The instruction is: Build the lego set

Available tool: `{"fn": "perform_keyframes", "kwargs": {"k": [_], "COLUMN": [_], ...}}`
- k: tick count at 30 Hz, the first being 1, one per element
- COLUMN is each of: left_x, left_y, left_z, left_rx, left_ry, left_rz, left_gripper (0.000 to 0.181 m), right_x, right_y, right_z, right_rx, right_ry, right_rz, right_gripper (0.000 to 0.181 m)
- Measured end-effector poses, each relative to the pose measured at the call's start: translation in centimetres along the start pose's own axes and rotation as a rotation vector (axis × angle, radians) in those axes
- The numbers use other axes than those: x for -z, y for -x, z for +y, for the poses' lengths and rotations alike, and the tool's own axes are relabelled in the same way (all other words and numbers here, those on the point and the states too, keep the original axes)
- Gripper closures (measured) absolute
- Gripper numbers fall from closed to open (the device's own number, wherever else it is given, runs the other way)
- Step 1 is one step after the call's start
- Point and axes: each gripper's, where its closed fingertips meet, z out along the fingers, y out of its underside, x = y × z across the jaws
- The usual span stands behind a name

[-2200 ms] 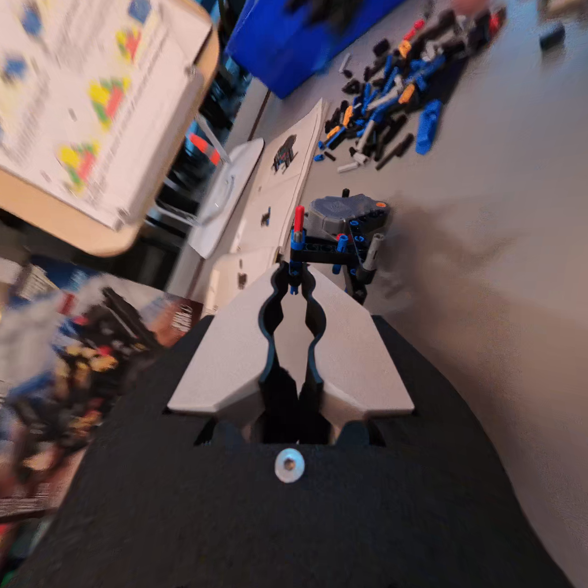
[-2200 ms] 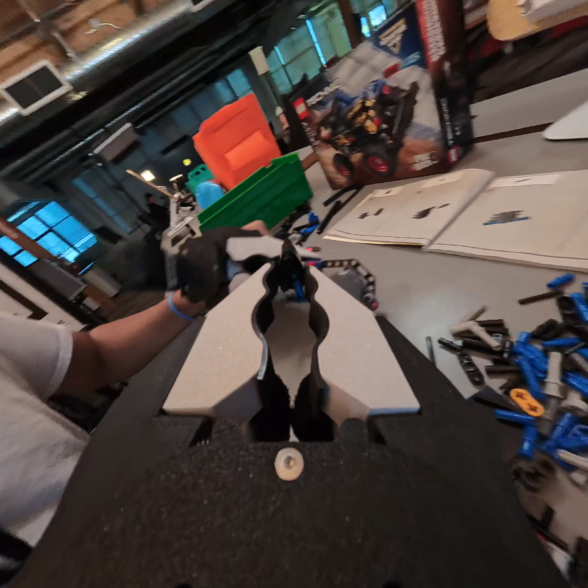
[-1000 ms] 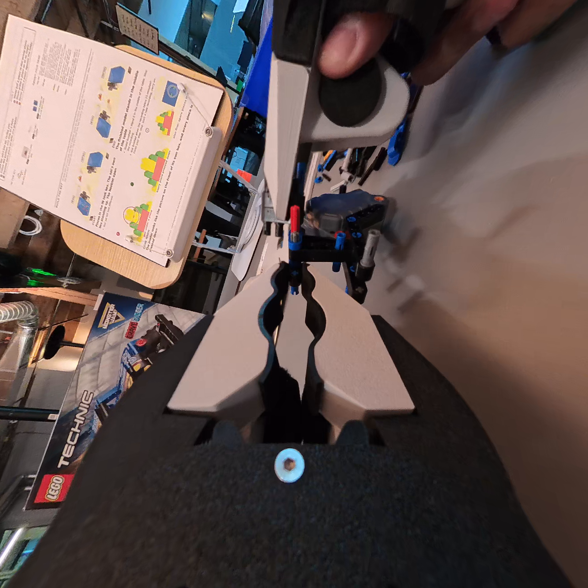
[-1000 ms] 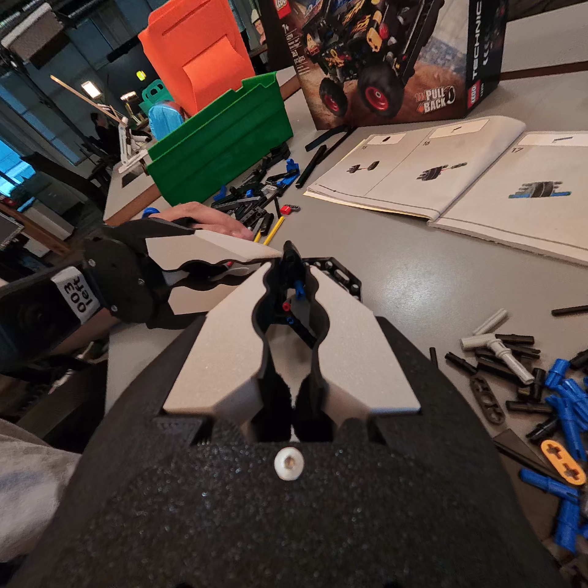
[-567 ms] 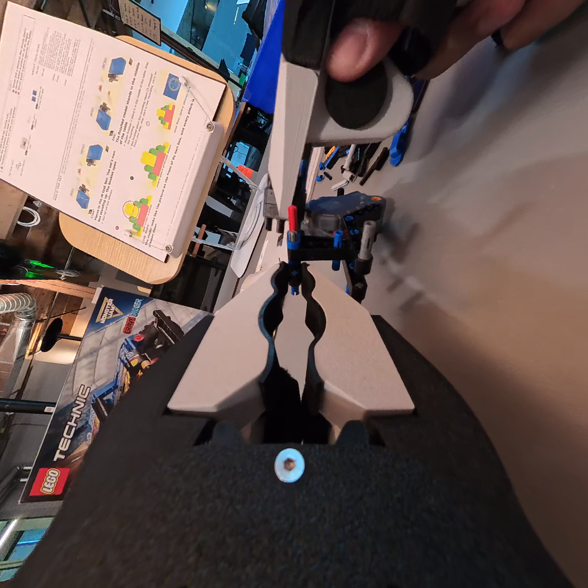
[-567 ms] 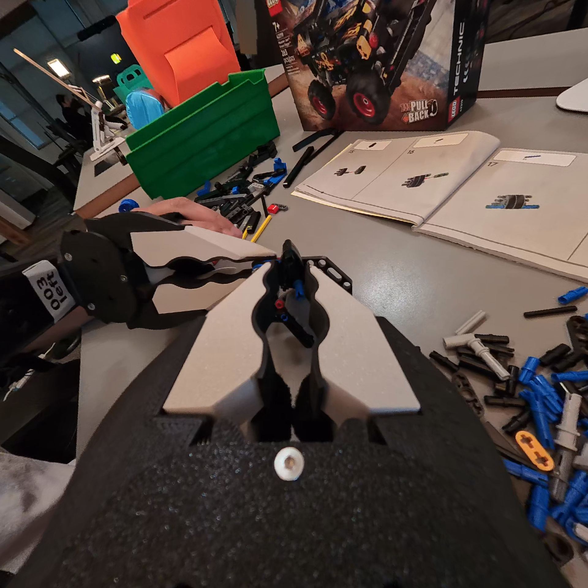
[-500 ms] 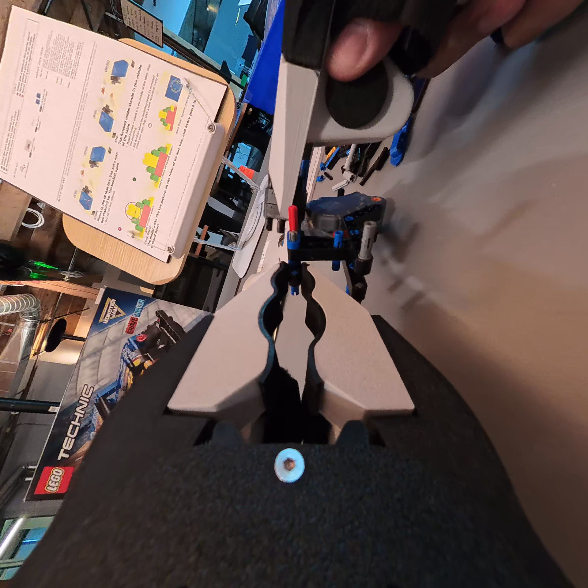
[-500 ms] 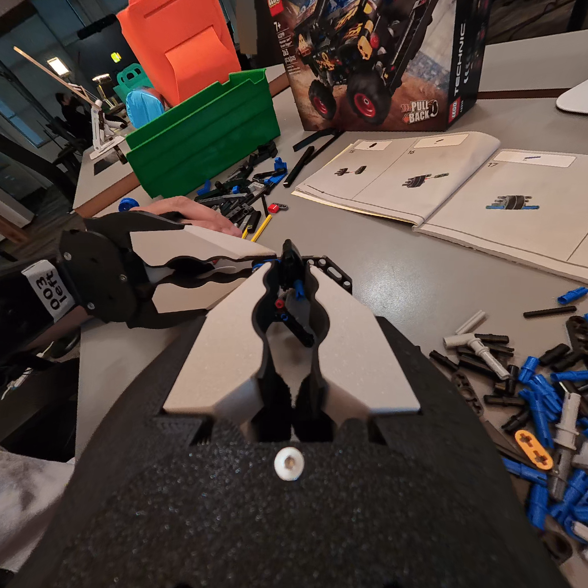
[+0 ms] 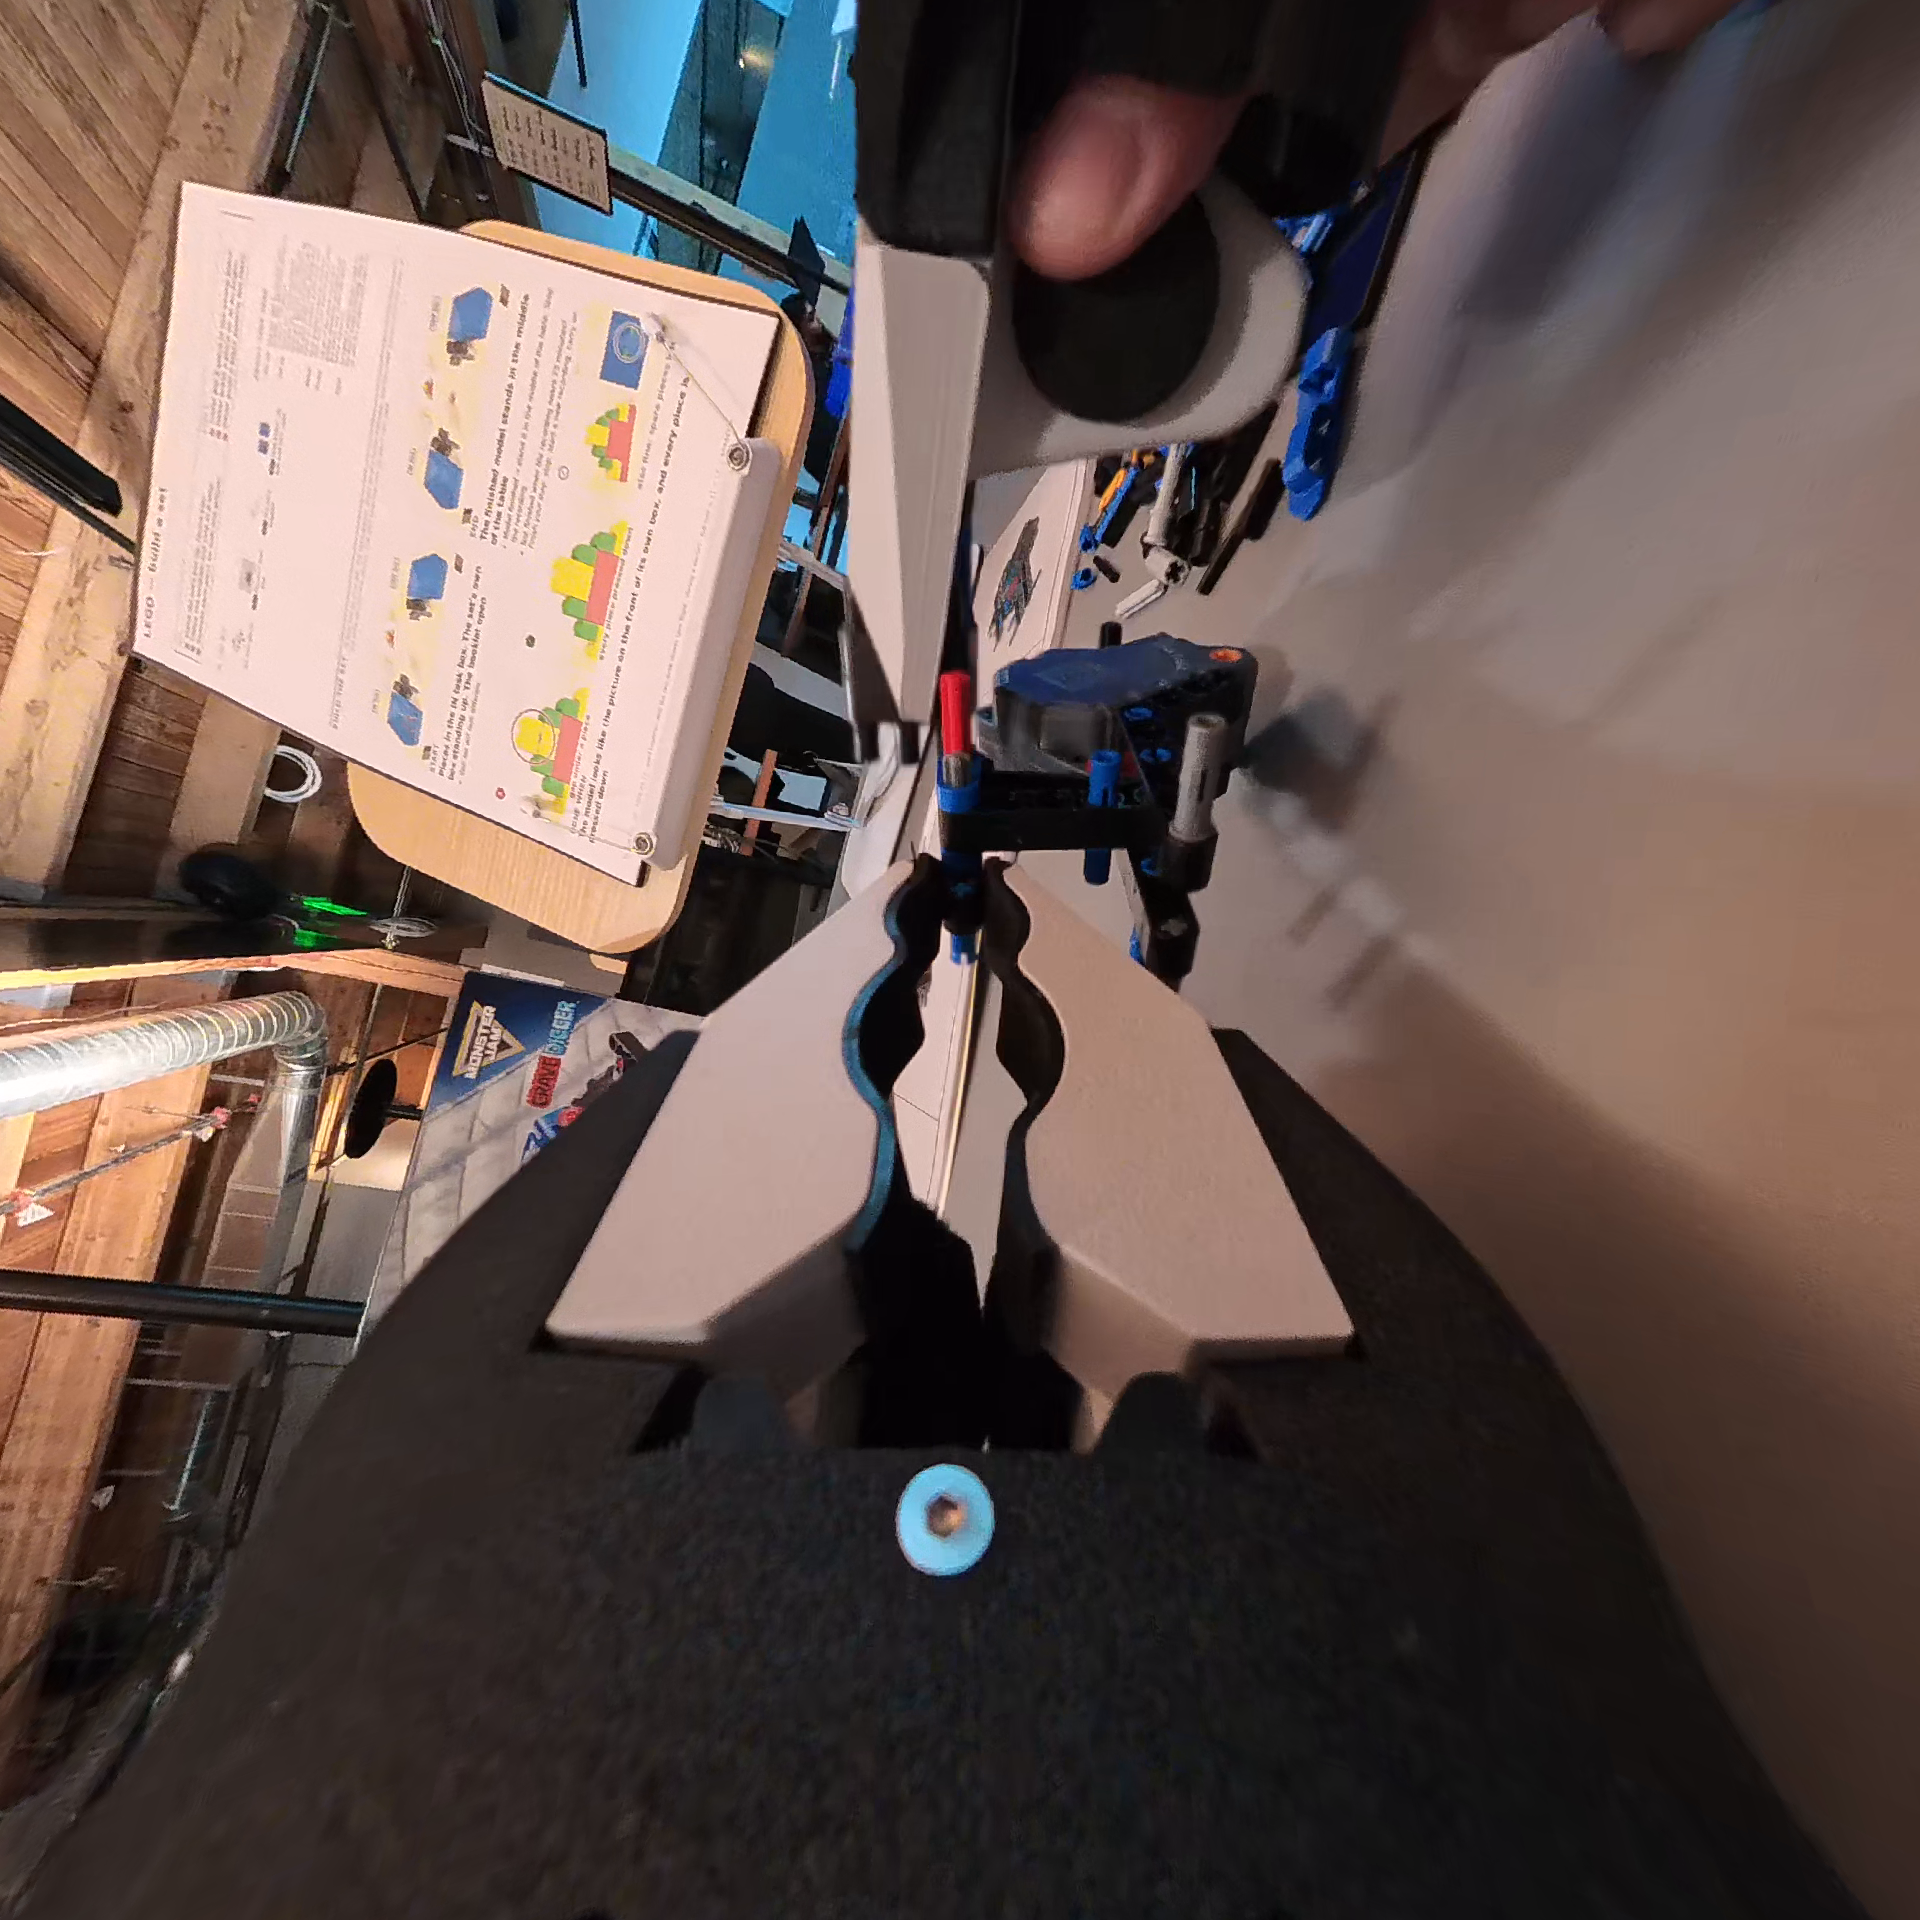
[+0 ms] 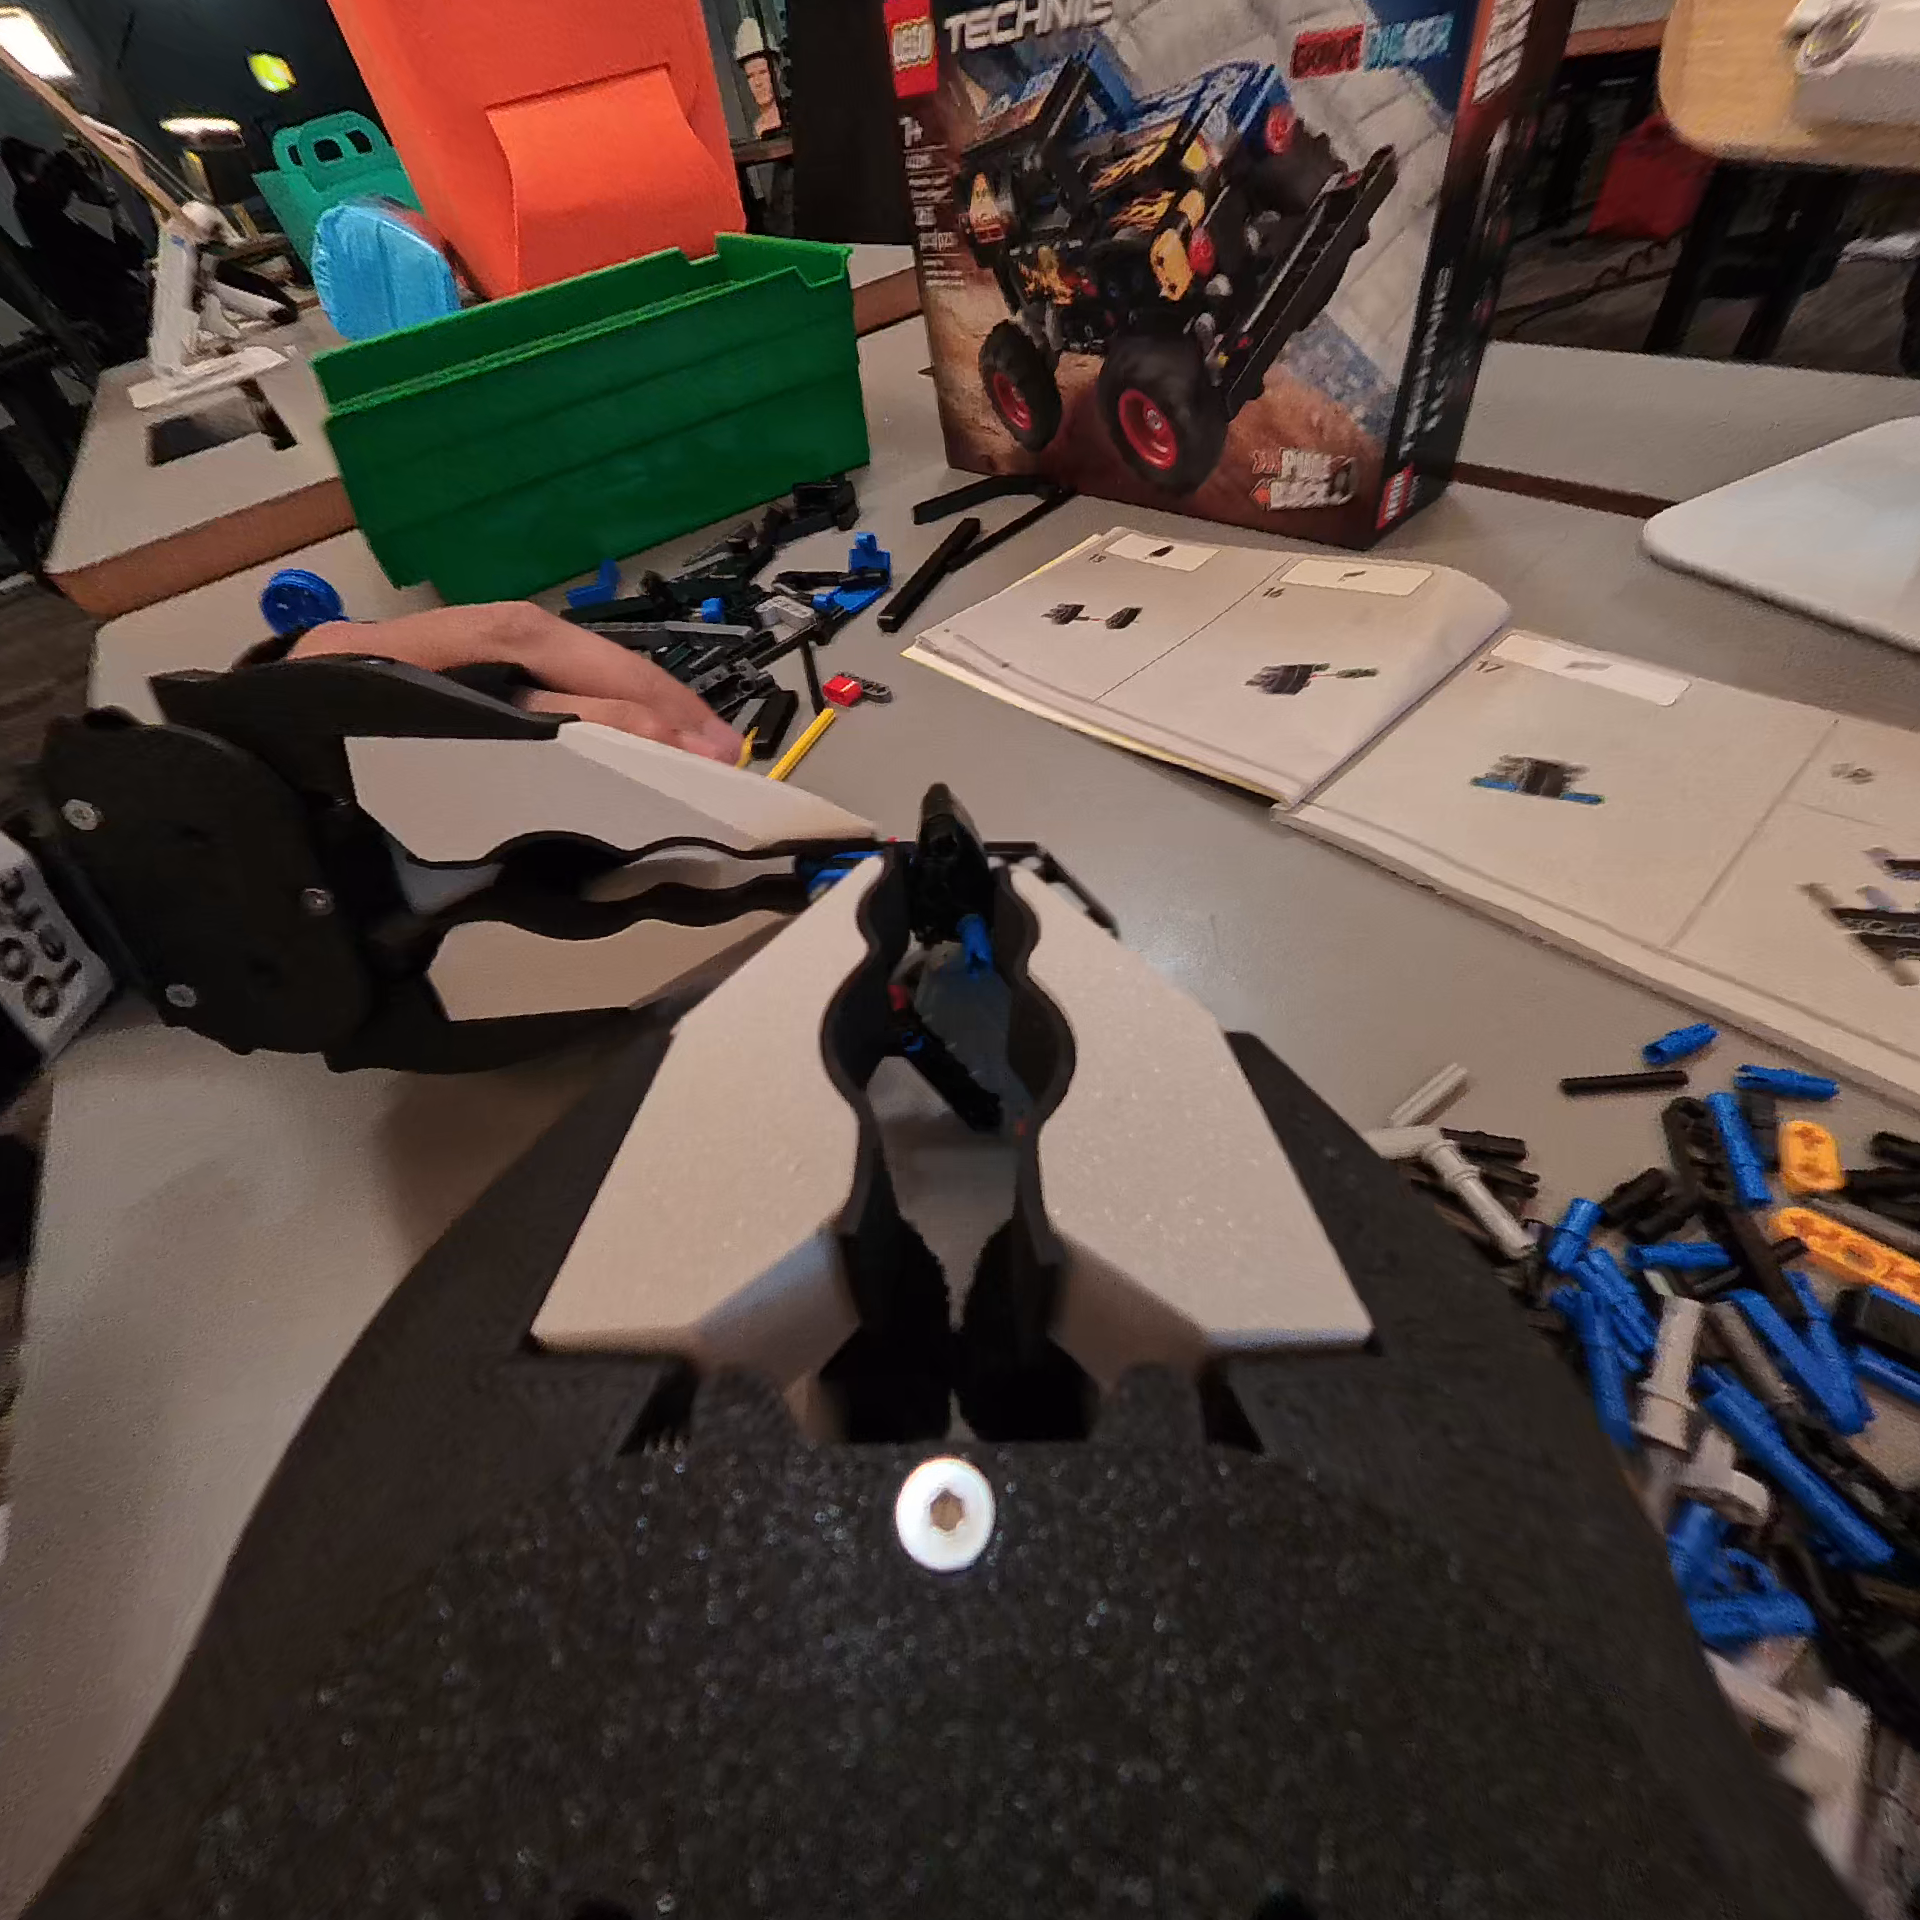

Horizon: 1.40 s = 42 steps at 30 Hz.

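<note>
In the left wrist view our left gripper is pinched tight on a blue pin at the end of the lego assembly, a black frame with a dark grey block, a red axle and a grey pin, held above the grey table. In the right wrist view our right gripper clamps the same assembly at its black top; loose pieces lie at right, the instruction booklet beyond
</note>
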Motion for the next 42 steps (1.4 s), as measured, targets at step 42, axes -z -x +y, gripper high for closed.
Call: {"fn": "perform_keyframes", "kwargs": {"k": [42], "left_x": [4.3], "left_y": [-2.3], "left_z": [1.7], "left_rx": [0.449], "left_ry": [0.126], "left_rz": [0.373], "left_gripper": [0.169], "right_x": [1.2], "right_y": [0.9], "right_z": [-0.2], "right_rx": [-0.126], "right_ry": [0.015], "right_rz": [-0.107], "right_gripper": [0.167]}}
